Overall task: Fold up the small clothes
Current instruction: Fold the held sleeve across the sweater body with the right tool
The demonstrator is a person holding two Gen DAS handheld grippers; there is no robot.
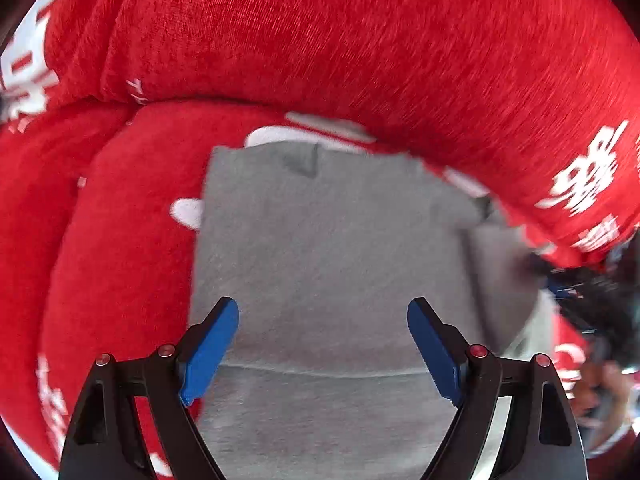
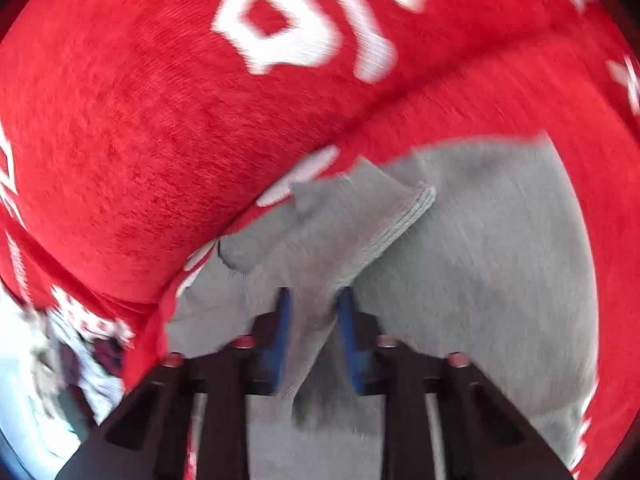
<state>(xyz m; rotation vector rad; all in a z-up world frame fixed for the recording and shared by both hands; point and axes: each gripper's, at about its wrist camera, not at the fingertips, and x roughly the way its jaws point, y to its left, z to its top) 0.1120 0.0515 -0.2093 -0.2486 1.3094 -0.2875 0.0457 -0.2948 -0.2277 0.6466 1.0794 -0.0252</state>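
While the left gripper hangs over the grey garment with its two blue fingers spread wide and nothing between them, the right gripper has its two blue fingers close together, with a strip of the same grey cloth between them. This picture is blurred, so I cannot tell if the pads press on the strip or stand just beside it. I count one grey garment only. It lies flat on a red cover that has white characters printed on it, and a seam line crosses the garment just in front of the left fingers. In the right wrist view one sleeve lies folded across the grey body, its stitched cuff pointing up and to the right. Behind the garment, one thick red fold of the cover rises like a roll and fills the far part of both views. At the right edge of the left wrist view, something dark is seen, too blurred to name.
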